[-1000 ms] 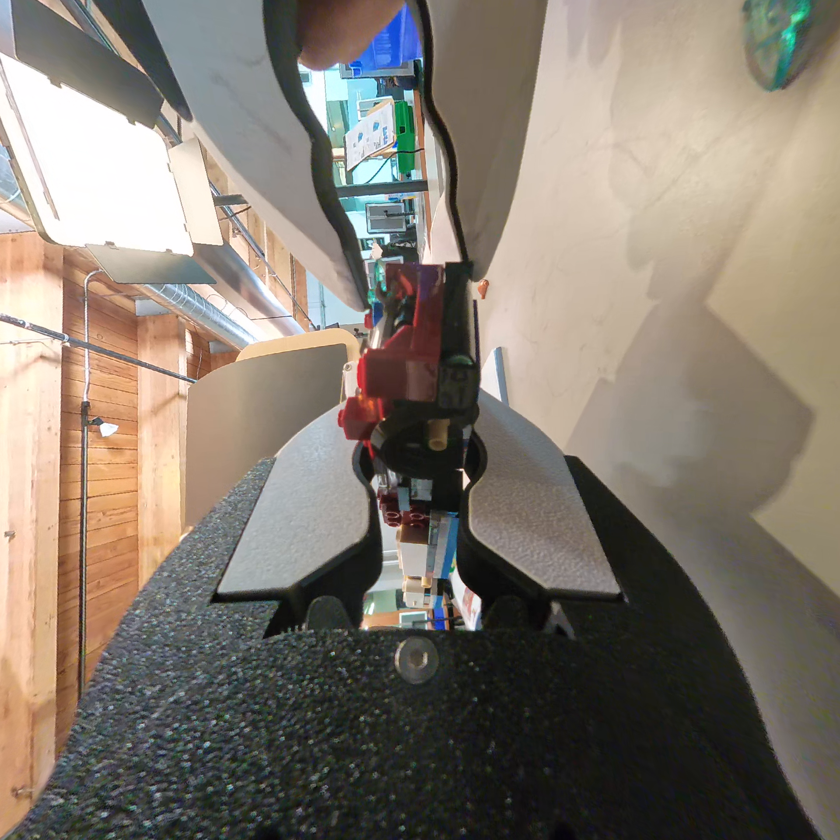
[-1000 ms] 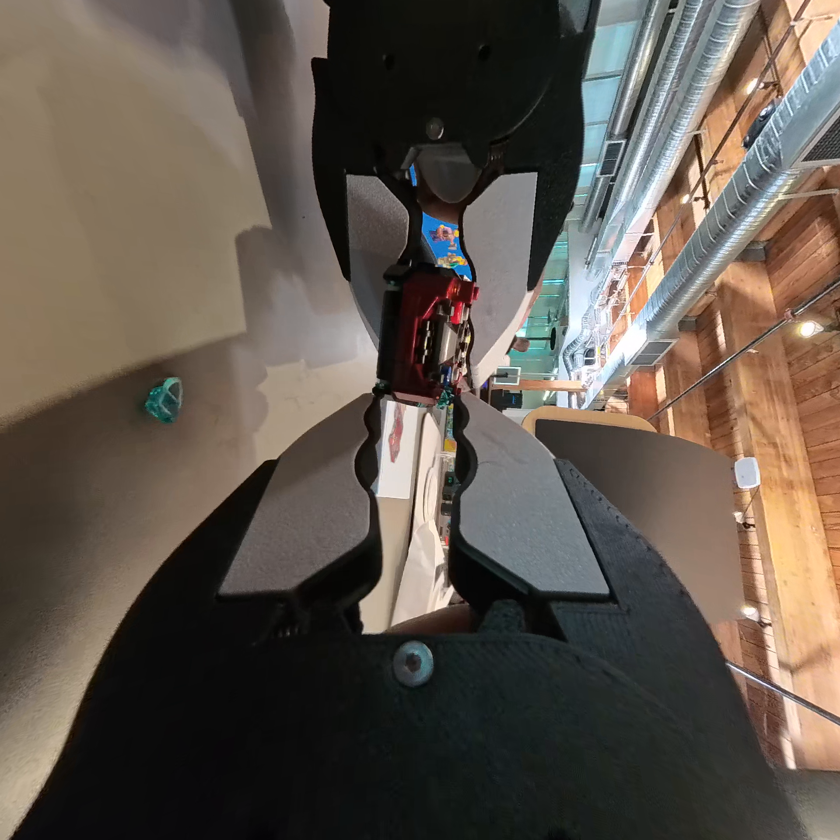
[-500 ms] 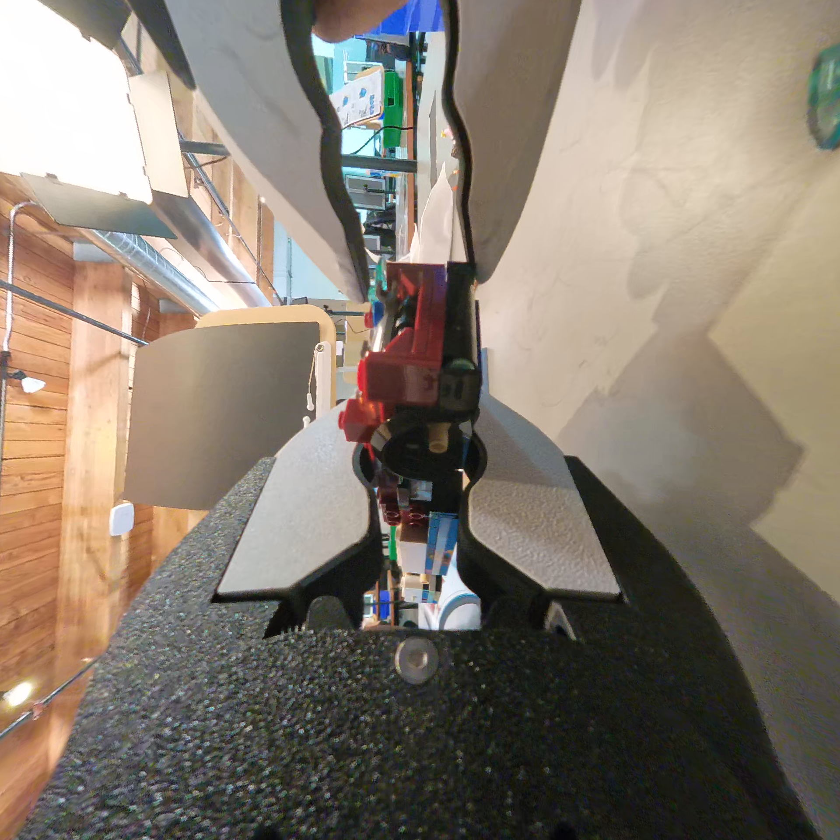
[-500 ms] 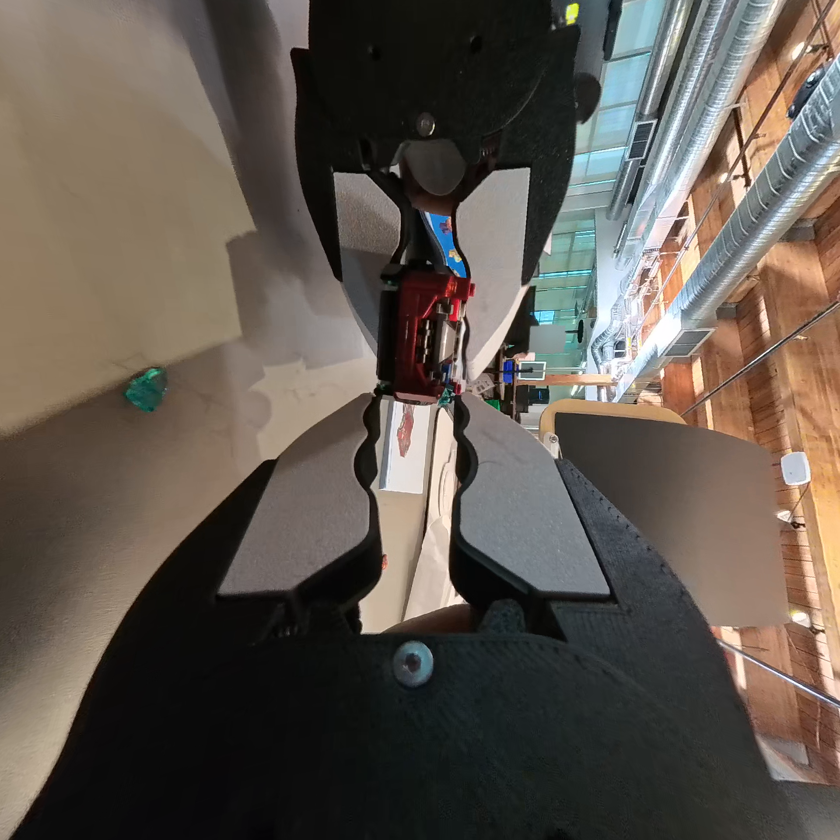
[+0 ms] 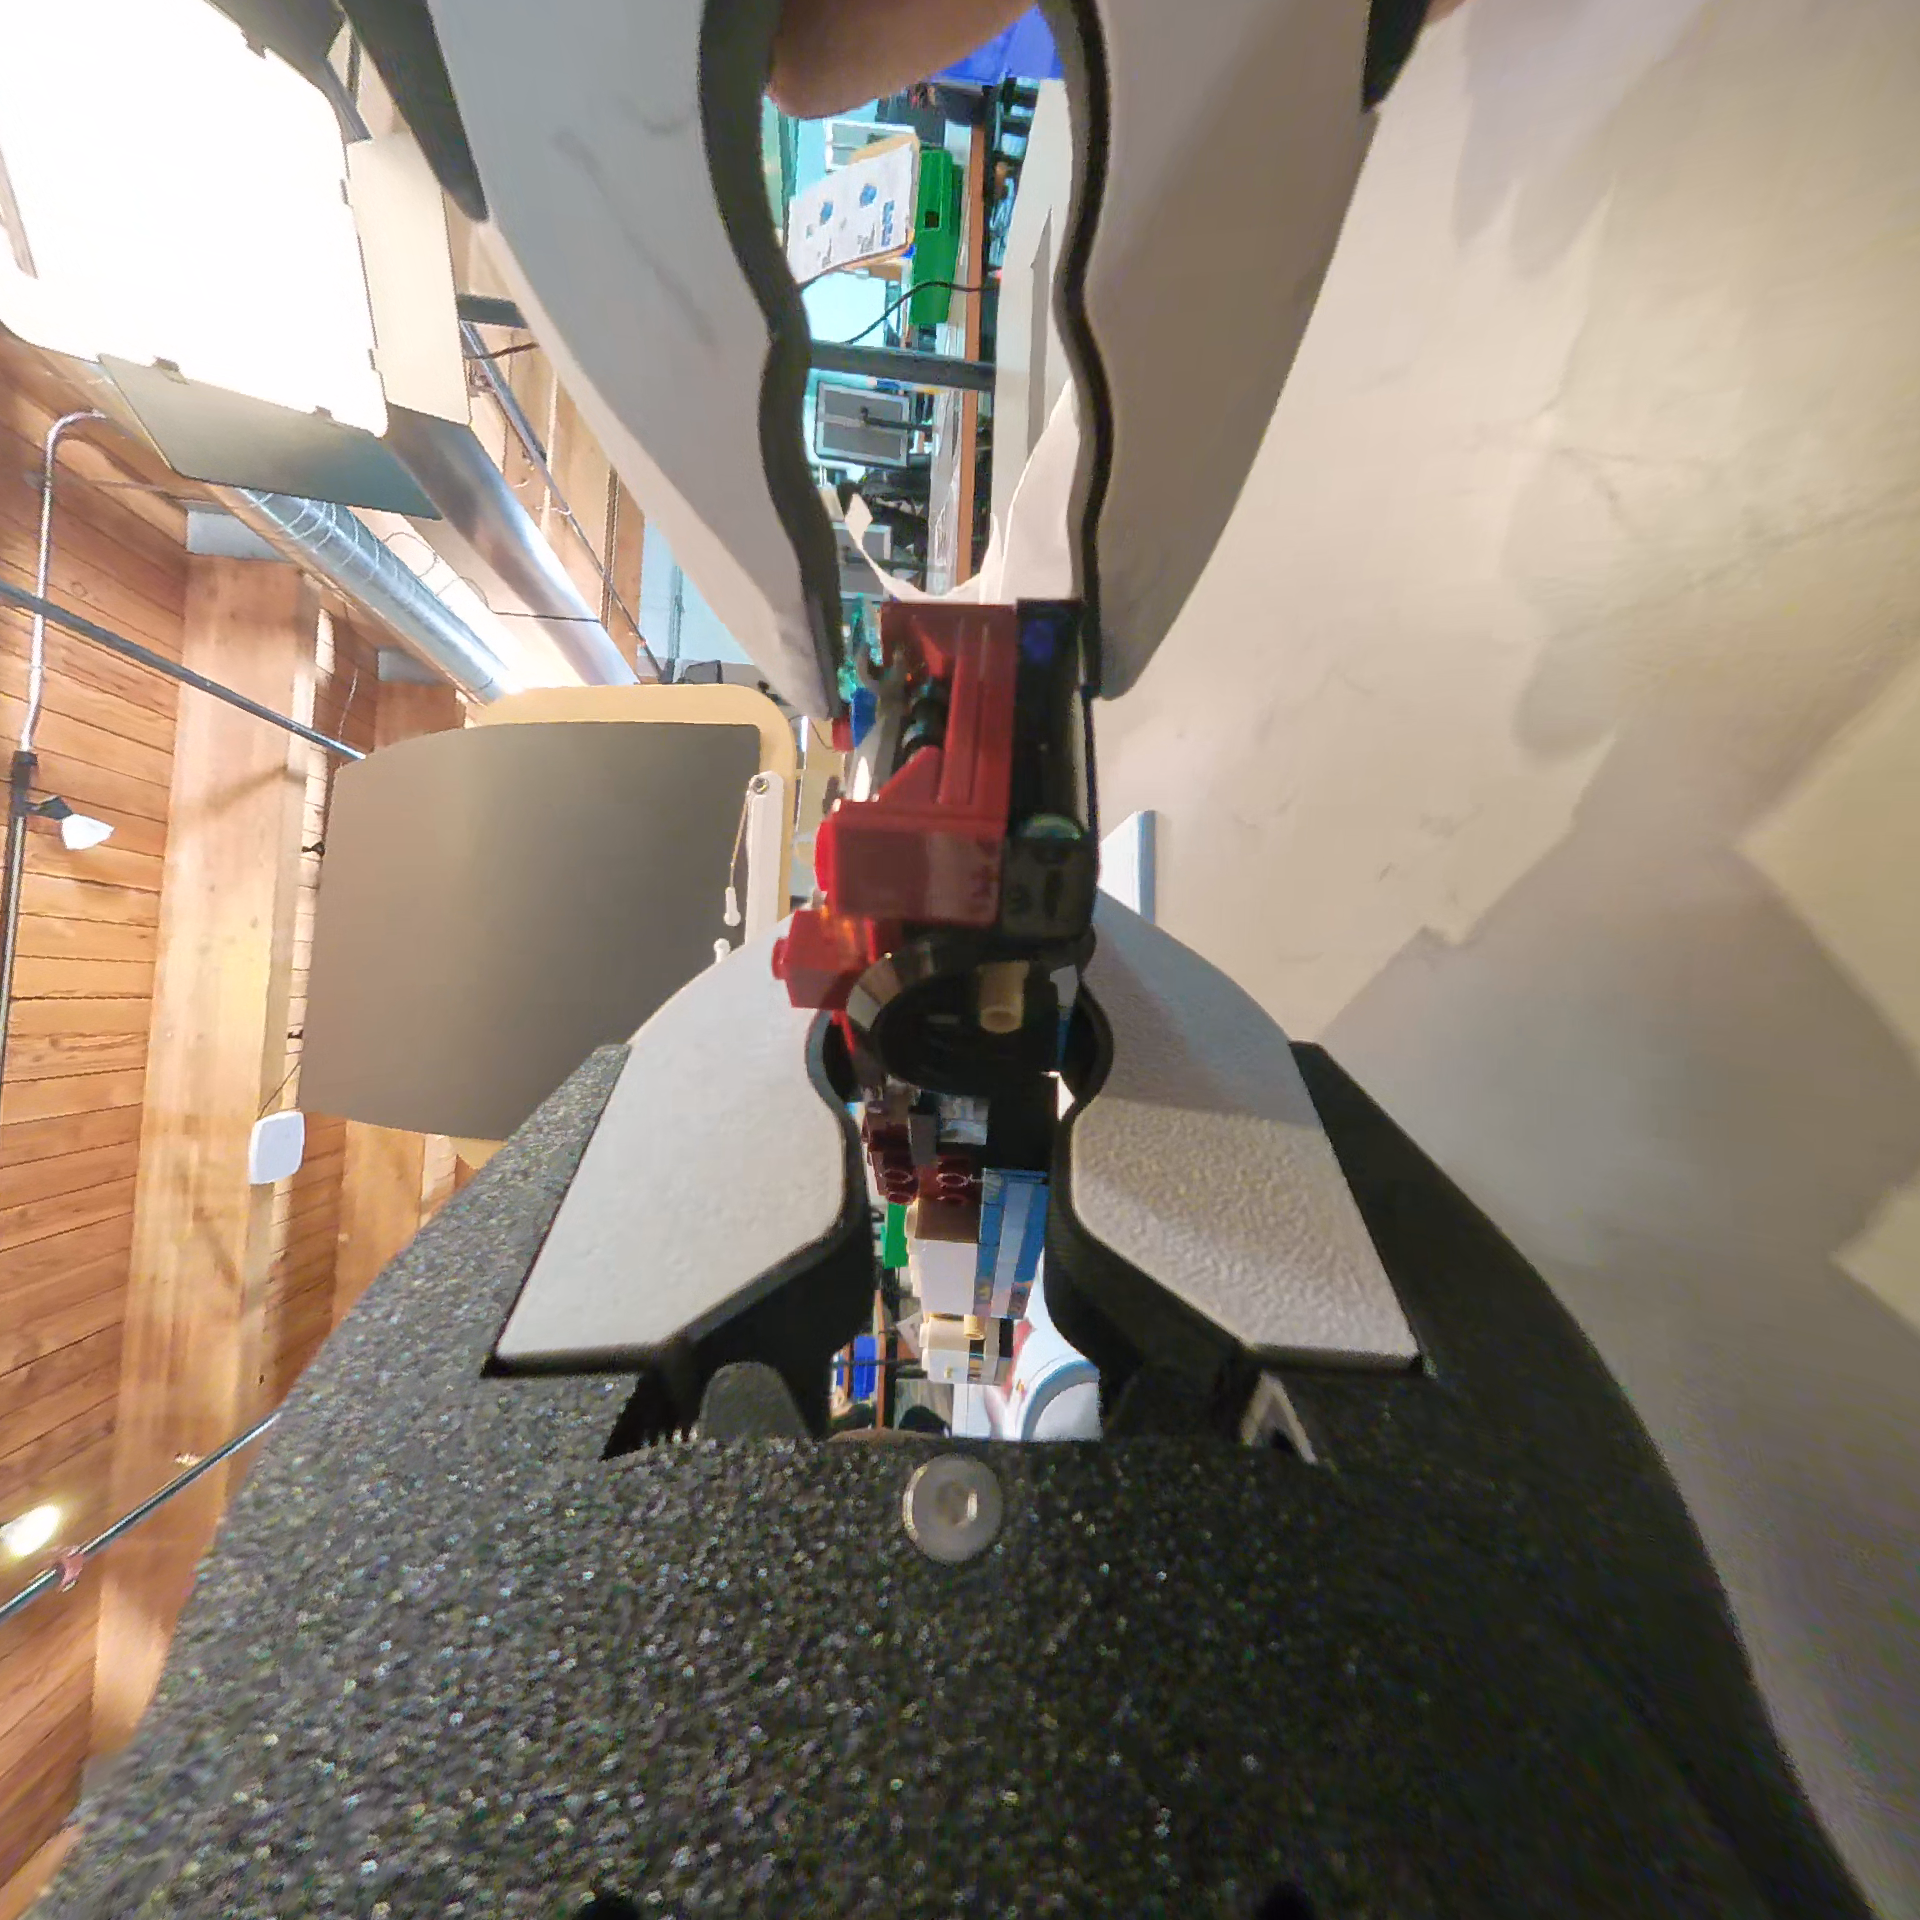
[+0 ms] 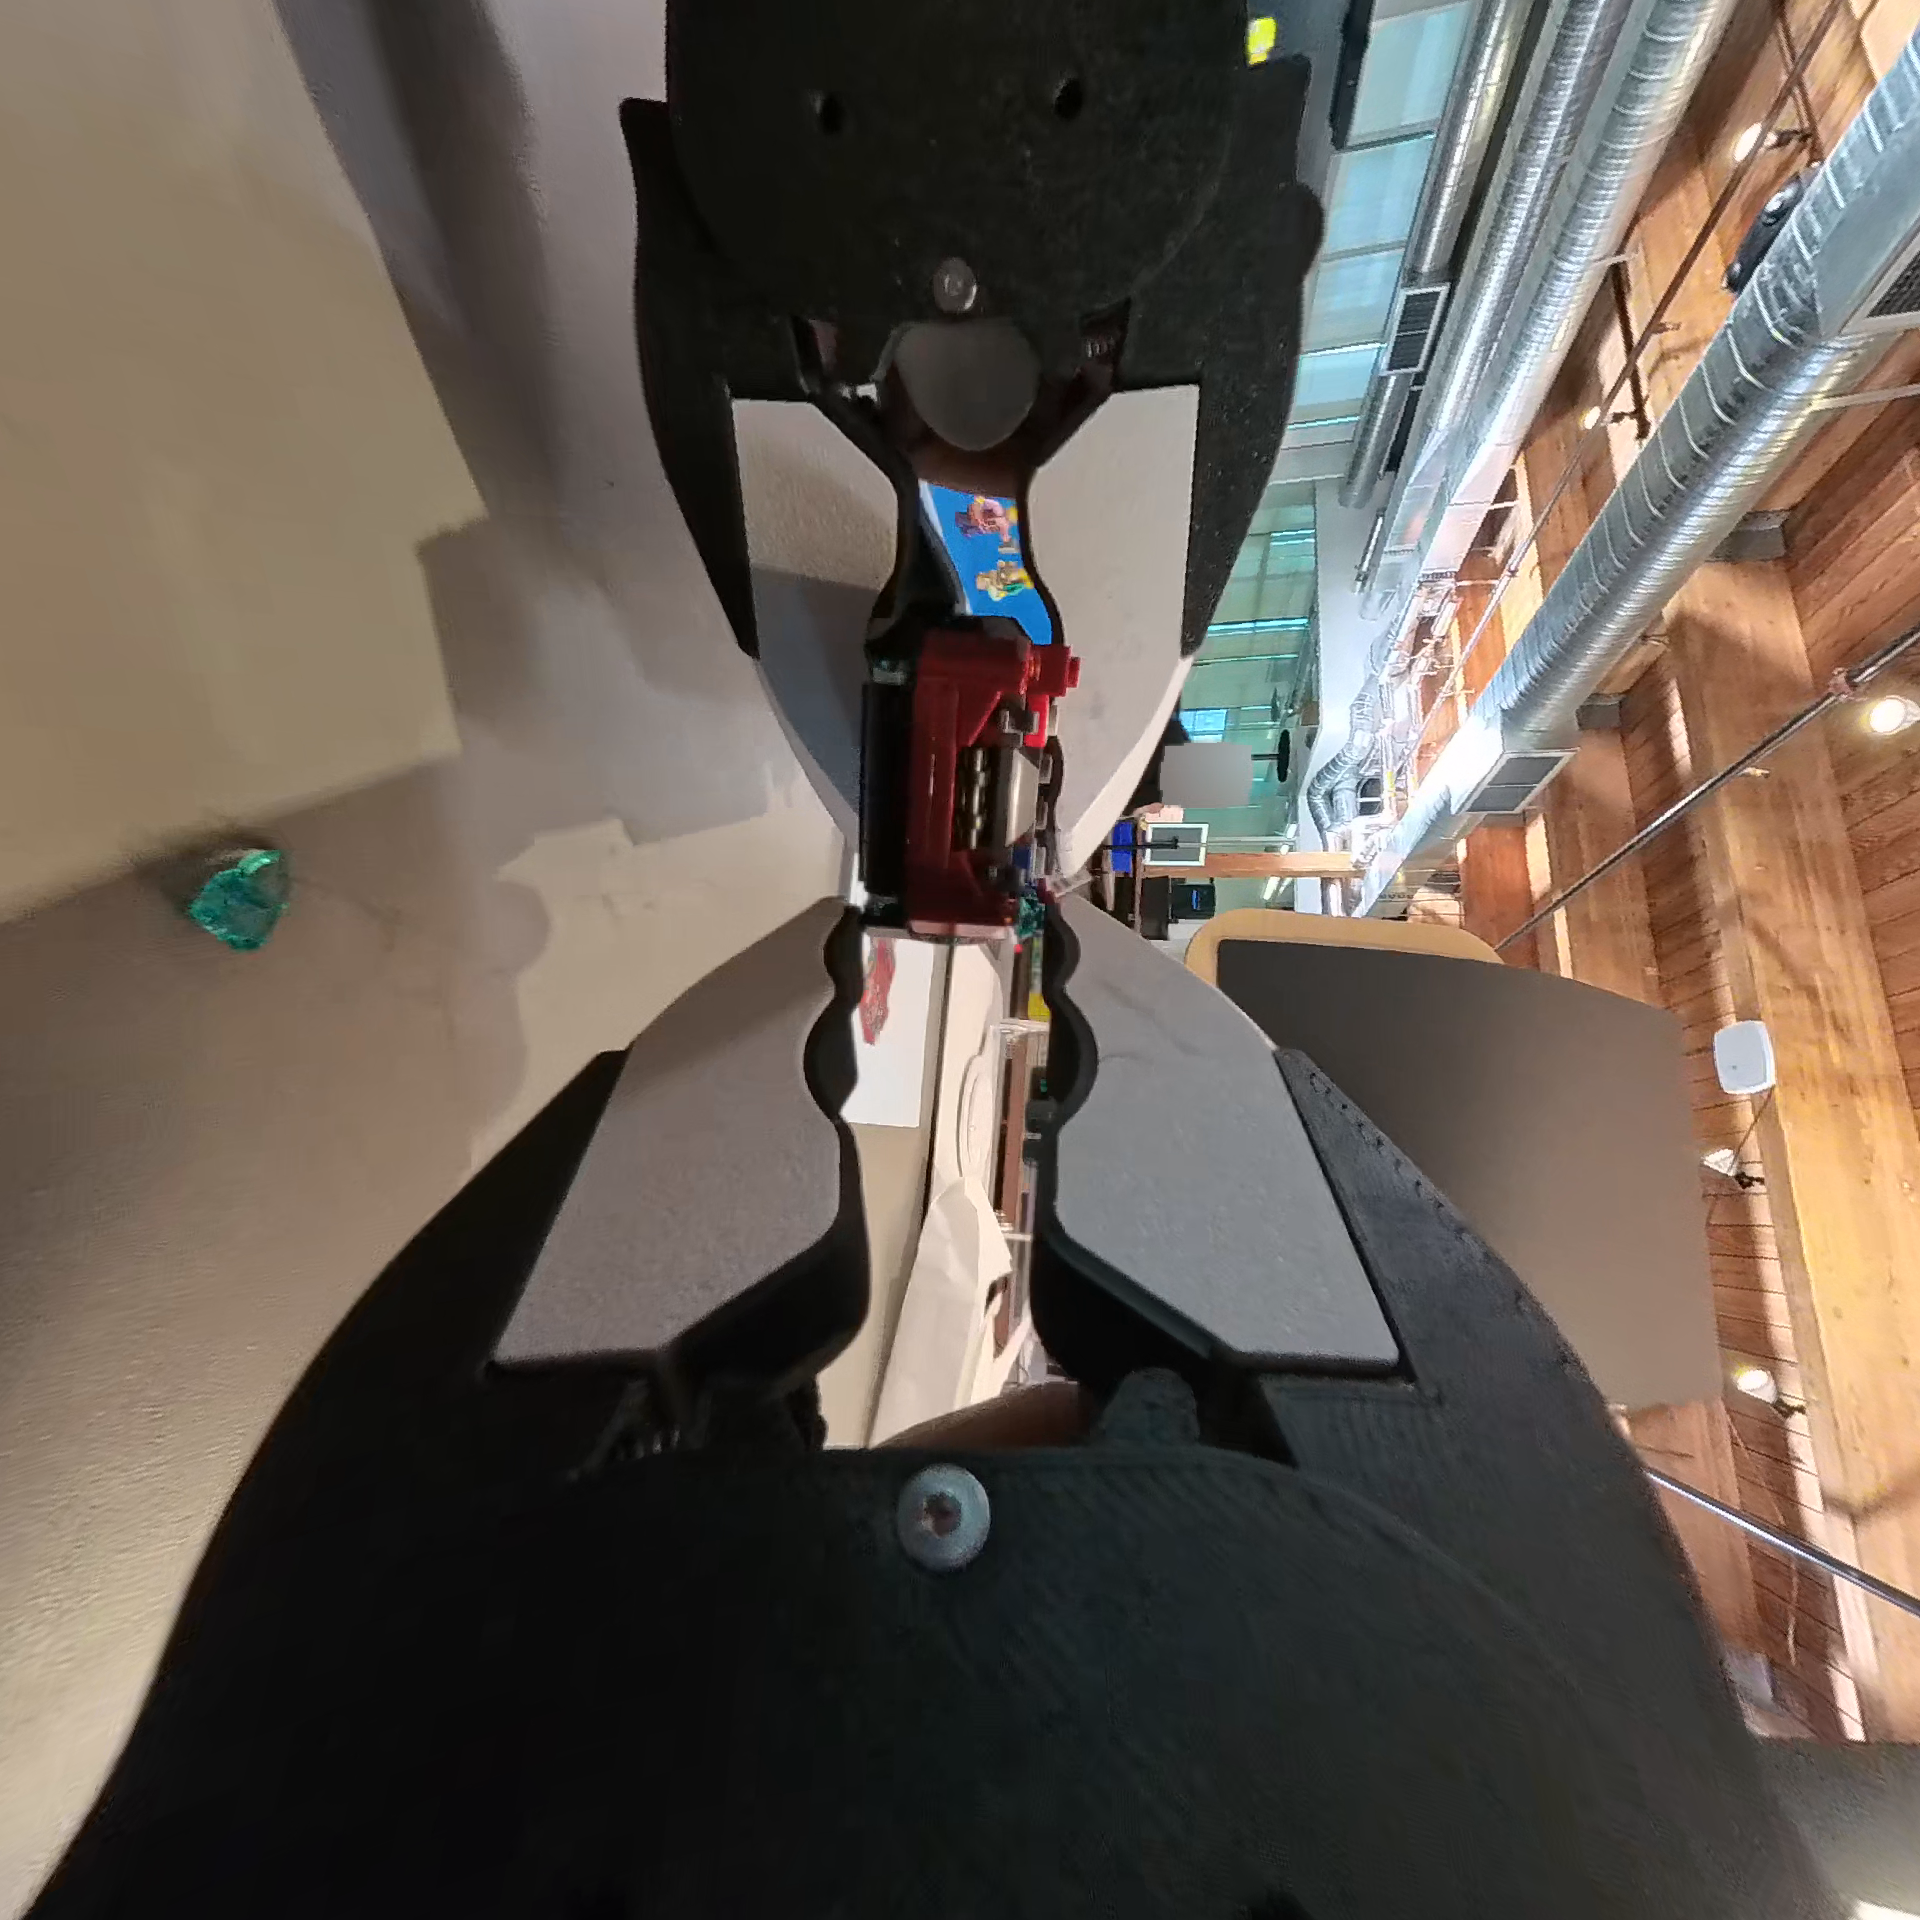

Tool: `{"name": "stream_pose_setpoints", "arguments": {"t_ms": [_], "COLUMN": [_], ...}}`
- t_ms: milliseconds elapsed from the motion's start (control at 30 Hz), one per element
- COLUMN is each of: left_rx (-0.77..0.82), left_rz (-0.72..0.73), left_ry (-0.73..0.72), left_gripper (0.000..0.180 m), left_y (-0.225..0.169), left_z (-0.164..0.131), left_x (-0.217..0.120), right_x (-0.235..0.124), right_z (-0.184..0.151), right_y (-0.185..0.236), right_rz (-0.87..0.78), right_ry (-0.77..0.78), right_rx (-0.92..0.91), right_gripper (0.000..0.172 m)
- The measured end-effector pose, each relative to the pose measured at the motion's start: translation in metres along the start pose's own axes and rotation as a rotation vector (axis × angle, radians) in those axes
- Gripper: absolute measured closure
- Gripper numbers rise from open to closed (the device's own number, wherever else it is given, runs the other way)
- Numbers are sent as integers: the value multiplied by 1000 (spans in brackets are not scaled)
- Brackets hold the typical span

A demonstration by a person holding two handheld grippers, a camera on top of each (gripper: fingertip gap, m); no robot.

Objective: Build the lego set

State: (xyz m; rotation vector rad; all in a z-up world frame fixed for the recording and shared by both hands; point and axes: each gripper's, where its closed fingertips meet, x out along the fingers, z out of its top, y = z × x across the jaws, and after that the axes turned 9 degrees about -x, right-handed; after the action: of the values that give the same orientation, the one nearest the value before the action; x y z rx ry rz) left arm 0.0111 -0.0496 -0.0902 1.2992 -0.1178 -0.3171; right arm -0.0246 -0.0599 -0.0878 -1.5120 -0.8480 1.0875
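The red-and-black toy-brick car (image 5: 966, 831) spans straight between the two facing grippers: left gripper (image 5: 961, 1023) jaws clamp its wheeled end, right gripper (image 6: 951, 925) jaws clamp the opposite end, lengthwise.

Opposed close wrist views, rolled sideways

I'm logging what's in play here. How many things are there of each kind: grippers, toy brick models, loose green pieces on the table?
Grippers: 2, the left gripper and the right gripper, both gripping an end of the model
Toy brick models: 1, the red and black brick car
Loose green pieces: 1, the clear green piece on the table
Total: 4
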Motion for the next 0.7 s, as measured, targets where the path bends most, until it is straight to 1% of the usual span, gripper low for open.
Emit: {"name": "stream_pose_setpoints", "arguments": {"t_ms": [367,700], "left_rx": [-5,21], "left_rz": [7,-6], "left_ry": [48,46], "left_gripper": [145,145], "left_y": [4,4], "left_z": [-9,-10], "left_x": [-6,-16], "right_x": [6,5], "right_z": [-6,-8], "right_y": [-4,-4], "right_rz": [-64,-45], "right_ry": [26,9], "right_rx": [-38,-55], "right_gripper": [140,140]}}
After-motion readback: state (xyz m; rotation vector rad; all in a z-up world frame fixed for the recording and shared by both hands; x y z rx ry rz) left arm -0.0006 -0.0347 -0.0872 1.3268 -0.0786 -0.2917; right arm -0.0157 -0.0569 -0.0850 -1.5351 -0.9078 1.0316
